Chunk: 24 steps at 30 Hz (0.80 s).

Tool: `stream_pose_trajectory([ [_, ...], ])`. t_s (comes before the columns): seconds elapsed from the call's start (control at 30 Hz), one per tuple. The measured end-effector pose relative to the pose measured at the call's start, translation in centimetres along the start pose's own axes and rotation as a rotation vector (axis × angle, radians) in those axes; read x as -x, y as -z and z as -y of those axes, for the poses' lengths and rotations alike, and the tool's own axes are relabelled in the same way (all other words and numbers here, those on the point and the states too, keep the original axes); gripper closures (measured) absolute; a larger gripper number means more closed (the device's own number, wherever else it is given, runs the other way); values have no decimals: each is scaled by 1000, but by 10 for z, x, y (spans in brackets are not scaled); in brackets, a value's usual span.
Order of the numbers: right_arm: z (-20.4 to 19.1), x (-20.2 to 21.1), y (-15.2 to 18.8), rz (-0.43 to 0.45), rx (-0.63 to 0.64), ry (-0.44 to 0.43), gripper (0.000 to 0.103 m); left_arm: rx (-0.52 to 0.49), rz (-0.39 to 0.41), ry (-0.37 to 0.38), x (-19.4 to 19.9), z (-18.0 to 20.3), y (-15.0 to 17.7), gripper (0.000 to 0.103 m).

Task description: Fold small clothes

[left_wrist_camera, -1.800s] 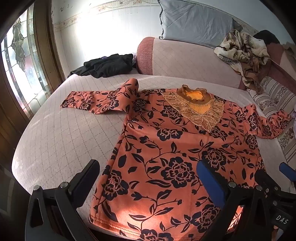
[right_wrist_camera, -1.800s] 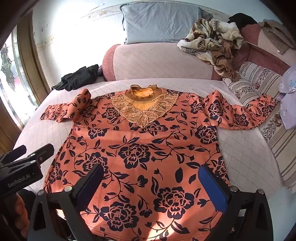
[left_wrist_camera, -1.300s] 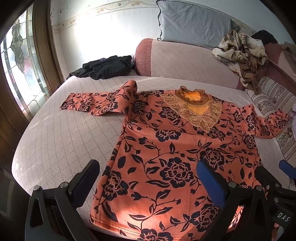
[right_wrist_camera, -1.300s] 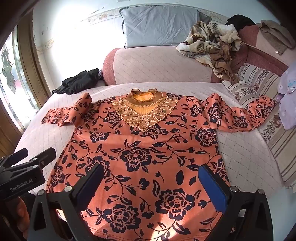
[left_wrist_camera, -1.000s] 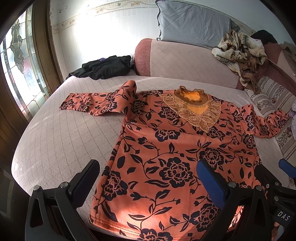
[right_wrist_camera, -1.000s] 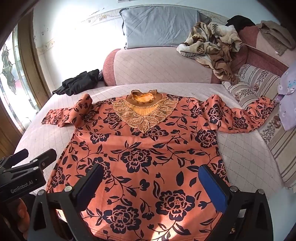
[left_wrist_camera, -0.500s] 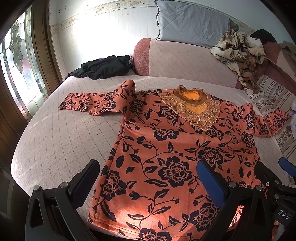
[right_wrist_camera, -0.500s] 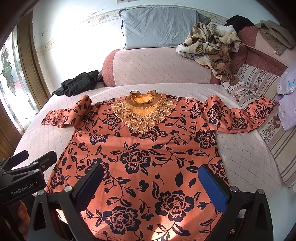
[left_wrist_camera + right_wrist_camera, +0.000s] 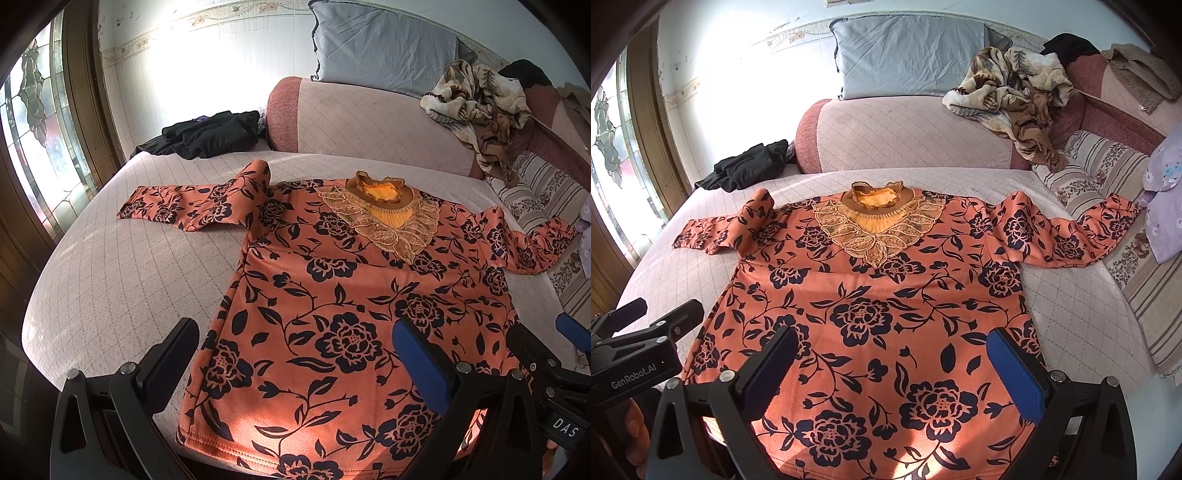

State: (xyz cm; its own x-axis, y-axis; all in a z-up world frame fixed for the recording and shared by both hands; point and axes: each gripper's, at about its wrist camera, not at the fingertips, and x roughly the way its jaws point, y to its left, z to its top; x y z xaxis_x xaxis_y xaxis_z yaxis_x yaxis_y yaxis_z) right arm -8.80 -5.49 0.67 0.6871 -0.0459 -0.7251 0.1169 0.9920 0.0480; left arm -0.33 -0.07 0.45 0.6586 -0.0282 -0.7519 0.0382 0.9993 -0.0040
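Observation:
An orange top with black flowers [image 9: 343, 295] lies face up and spread flat on the quilted pink bed [image 9: 122, 273], its gold lace collar [image 9: 384, 210] at the far side. It also shows in the right wrist view [image 9: 871, 302]. Its left sleeve [image 9: 192, 206] stretches out to the left and its right sleeve [image 9: 1067, 236] reaches over the striped cushion. My left gripper [image 9: 295, 347] is open and empty above the hem's left part. My right gripper [image 9: 890, 358] is open and empty above the hem's middle. The left gripper [image 9: 639, 332] shows at the right view's left edge.
A black garment [image 9: 210, 133] lies at the bed's far left corner. A padded headboard [image 9: 916, 136] carries a grey pillow [image 9: 908, 51] and a crumpled brown blanket [image 9: 1015, 96]. Striped cushions [image 9: 1108, 177] and a purple cloth [image 9: 1163, 192] lie at the right. A stained-glass window [image 9: 33, 125] stands at the left.
Both grippers have drifted very slightly, so the views shift a little. The top has not moved and both jaws stay open.

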Motion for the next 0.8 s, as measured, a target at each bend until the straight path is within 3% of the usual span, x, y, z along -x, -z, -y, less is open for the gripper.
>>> stream_pose_trajectory([
  [0.8, -2, 2, -1, 7, 10, 3, 0, -1, 3, 10, 4, -2, -1, 0],
])
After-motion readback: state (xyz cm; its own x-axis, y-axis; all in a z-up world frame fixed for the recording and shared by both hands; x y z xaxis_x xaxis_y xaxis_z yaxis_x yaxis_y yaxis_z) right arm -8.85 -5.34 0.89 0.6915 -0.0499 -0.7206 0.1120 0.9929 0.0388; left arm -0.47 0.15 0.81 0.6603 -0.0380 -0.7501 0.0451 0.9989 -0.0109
